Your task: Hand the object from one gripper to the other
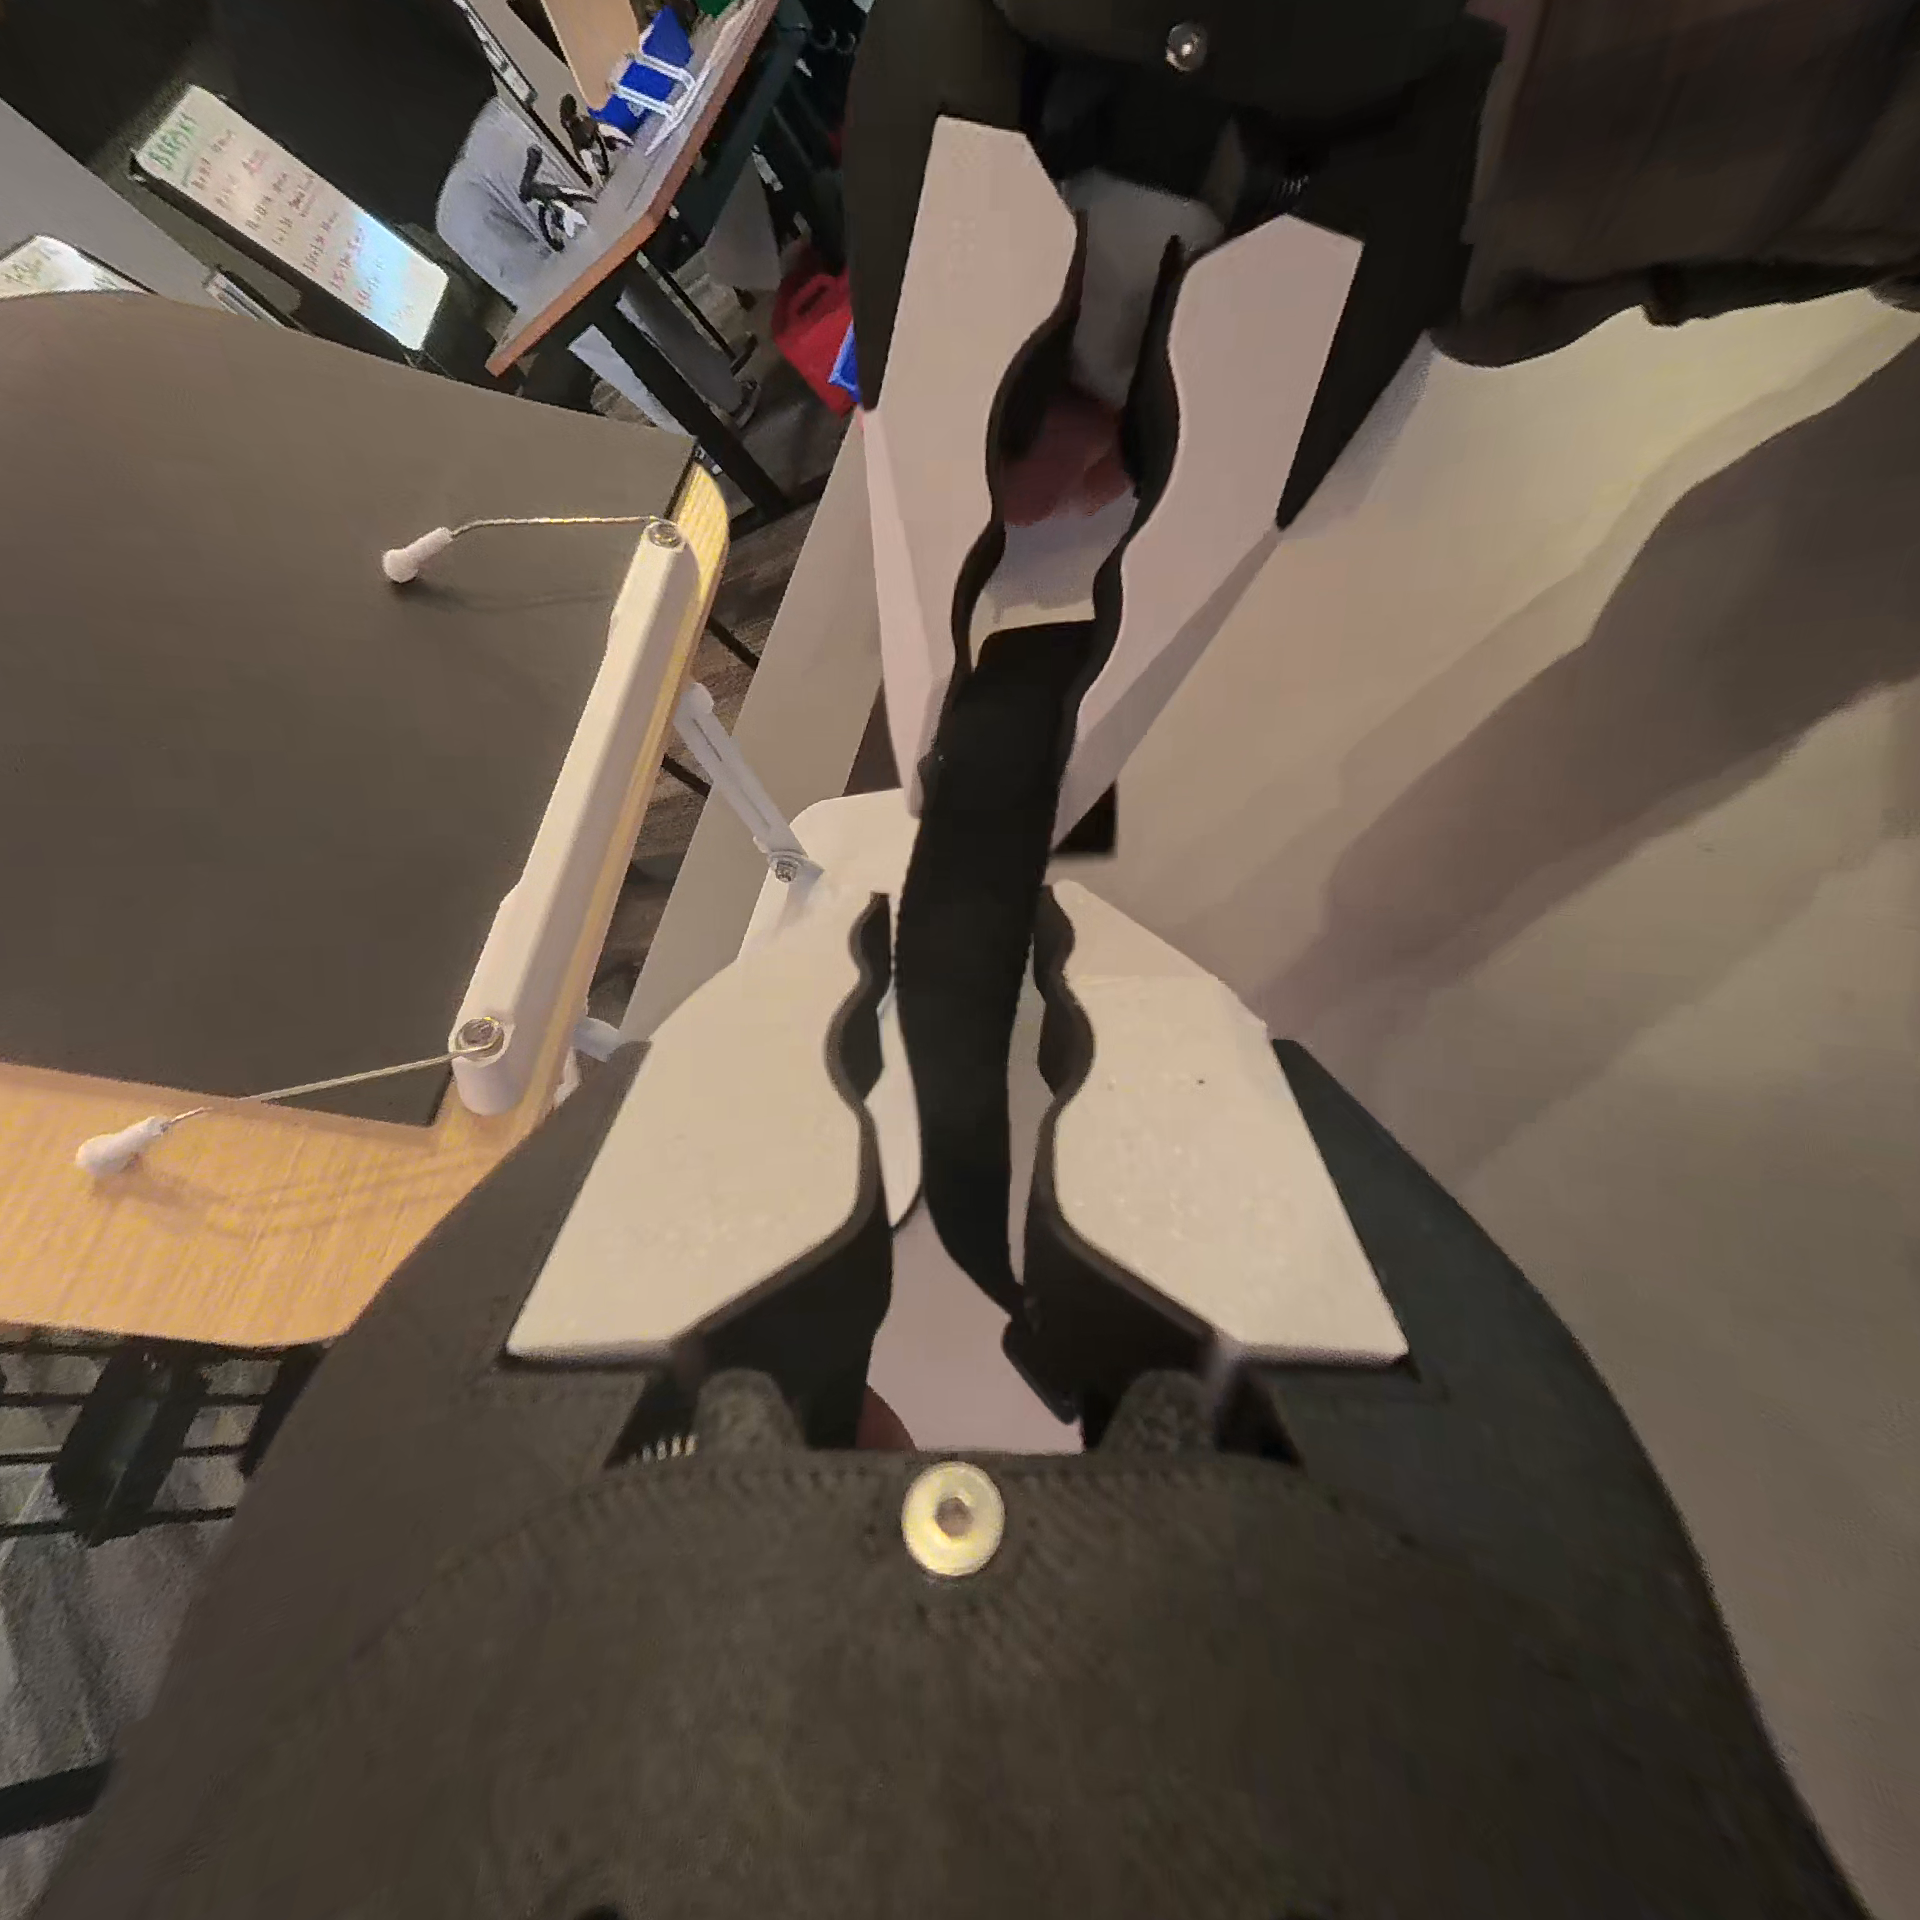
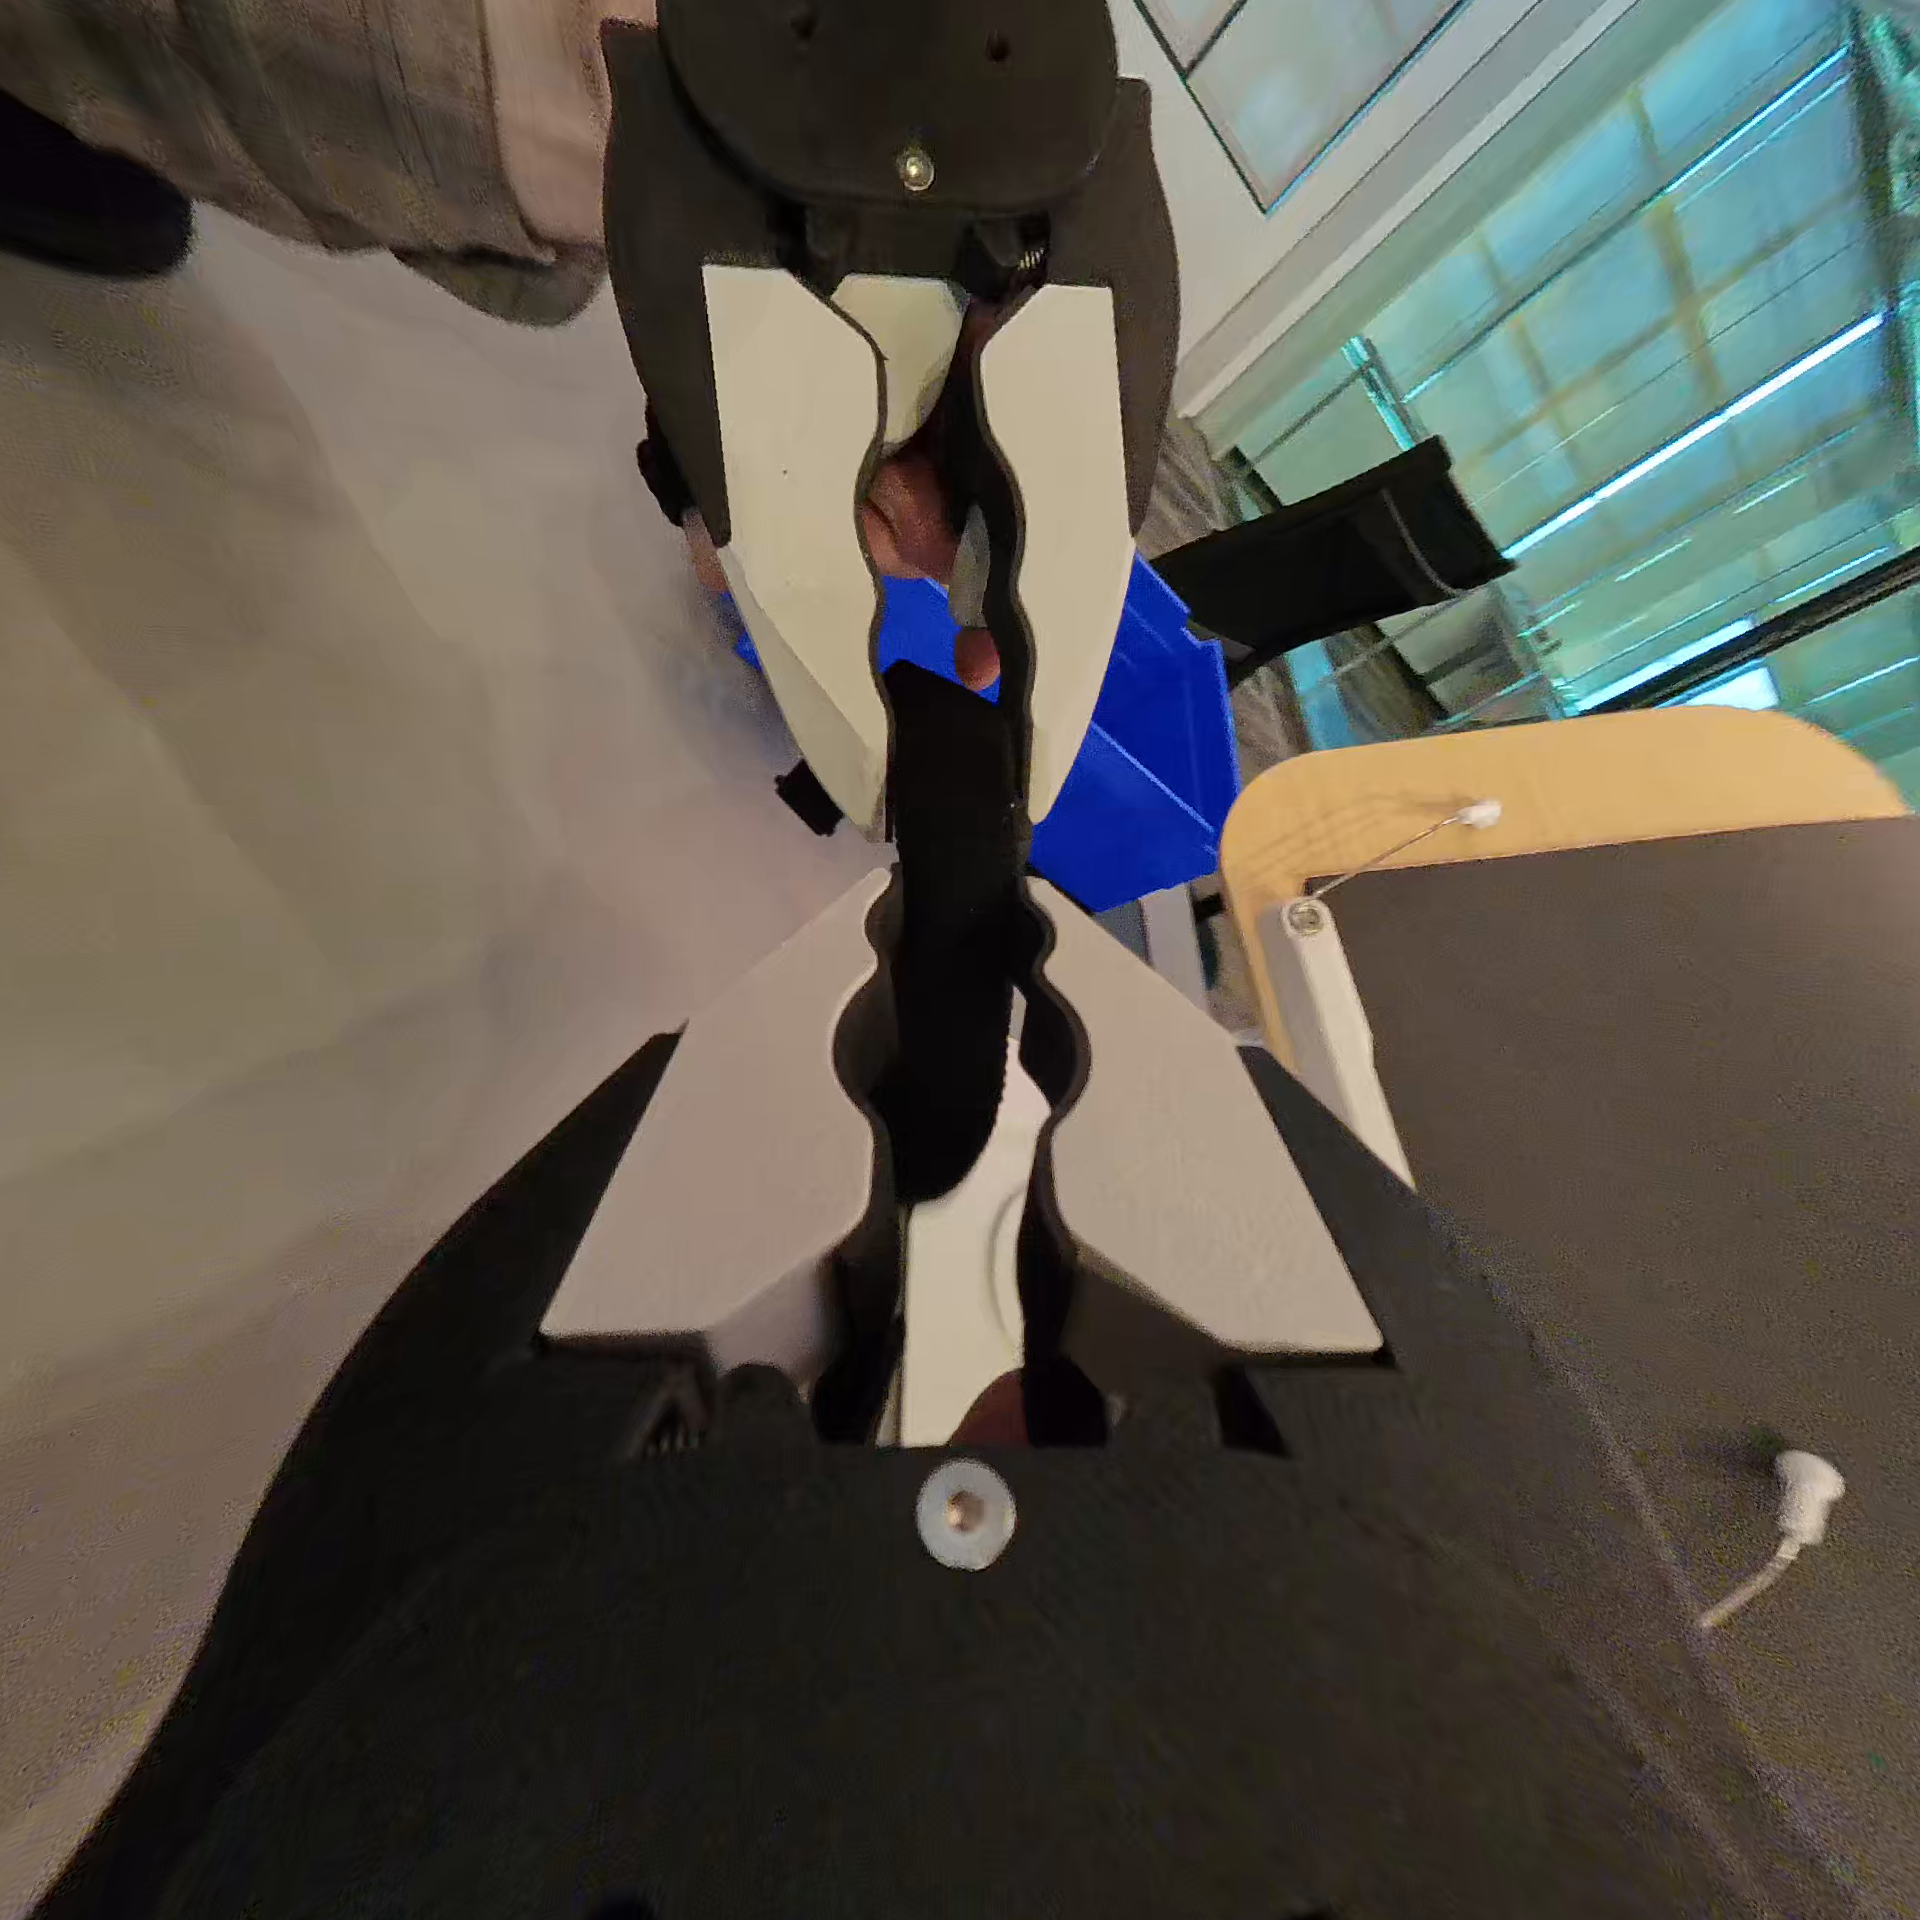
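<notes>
While both narrow on black strap (image 1: 977, 997), left gripper (image 1: 961, 914) & right gripper (image 2: 961, 904) meet tip-to-tip; blue bin (image 2: 1132, 769) only in right wrist view.

Matt black cloth strap (image 1: 977, 997), wood-grain table (image 1: 208, 1226)

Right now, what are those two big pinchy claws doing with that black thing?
A person is holding two grippers tip to tip, passing a long black object from one to the other. The right gripper looks closed on one end of it. The left gripper has the other end lying between its fingers, though a small gap shows on each side, so I cannot tell if it is squeezing. All this is happening in the air beside a wooden table with a dark mat.
</notes>
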Tool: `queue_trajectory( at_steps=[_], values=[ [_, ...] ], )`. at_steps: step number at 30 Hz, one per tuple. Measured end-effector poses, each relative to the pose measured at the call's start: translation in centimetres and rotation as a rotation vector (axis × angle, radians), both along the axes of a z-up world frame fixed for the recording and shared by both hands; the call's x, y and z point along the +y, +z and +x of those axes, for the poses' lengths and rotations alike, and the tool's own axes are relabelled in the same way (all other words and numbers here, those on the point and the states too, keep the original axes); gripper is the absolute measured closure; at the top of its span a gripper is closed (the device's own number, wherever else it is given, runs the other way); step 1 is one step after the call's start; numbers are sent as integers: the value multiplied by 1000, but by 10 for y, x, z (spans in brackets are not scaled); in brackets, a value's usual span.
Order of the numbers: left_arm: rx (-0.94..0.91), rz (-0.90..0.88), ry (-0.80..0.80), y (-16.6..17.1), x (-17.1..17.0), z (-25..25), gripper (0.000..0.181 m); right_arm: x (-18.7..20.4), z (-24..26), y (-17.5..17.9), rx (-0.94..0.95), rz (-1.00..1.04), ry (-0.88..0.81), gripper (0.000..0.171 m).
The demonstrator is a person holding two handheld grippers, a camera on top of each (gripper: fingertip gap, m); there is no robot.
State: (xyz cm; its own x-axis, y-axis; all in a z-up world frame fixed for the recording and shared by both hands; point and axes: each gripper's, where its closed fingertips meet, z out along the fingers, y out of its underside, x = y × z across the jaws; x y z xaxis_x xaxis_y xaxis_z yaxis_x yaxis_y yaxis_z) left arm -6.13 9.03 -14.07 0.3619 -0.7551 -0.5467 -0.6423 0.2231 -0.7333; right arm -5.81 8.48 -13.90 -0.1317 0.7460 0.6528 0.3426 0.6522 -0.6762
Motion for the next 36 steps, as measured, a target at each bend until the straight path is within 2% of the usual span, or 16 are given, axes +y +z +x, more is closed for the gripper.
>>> queue_trajectory(
  at_steps=[6, 10, 15, 18, 23, 28, 30, 31, 34, 36],
  values=[
    [-99, -75, -56, 5, -6, 2, 156, -4, 3, 2, 16, -157, 45, 157],
    [-191, -137, -87, 12, -8, 3, 147, -4, 4, 8, 63, -318, 74, 157],
    [-362, -221, -128, 27, -9, 0, 155, -2, 7, 25, 170, -518, 125, 157],
    [-405, -247, -135, 29, -9, 0, 156, 2, 6, 35, 244, -608, 136, 157],
    [-353, -229, -90, 21, -3, 3, 134, 15, 1, 53, 405, -712, 108, 157],
    [-329, -253, -58, 9, 0, 15, 125, 19, -6, 58, 516, -716, 80, 157],
    [-350, -263, -60, 8, 0, 18, 130, 17, -8, 60, 536, -710, 82, 157],
    [-369, -260, -59, 10, 1, 19, 139, 16, -8, 61, 542, -698, 85, 157],
    [-369, -258, -58, 8, 1, 18, 151, 15, -6, 65, 563, -689, 98, 157],
    [-378, -248, -52, 11, 3, 16, 155, 16, -3, 66, 568, -677, 99, 158]
  ],
)
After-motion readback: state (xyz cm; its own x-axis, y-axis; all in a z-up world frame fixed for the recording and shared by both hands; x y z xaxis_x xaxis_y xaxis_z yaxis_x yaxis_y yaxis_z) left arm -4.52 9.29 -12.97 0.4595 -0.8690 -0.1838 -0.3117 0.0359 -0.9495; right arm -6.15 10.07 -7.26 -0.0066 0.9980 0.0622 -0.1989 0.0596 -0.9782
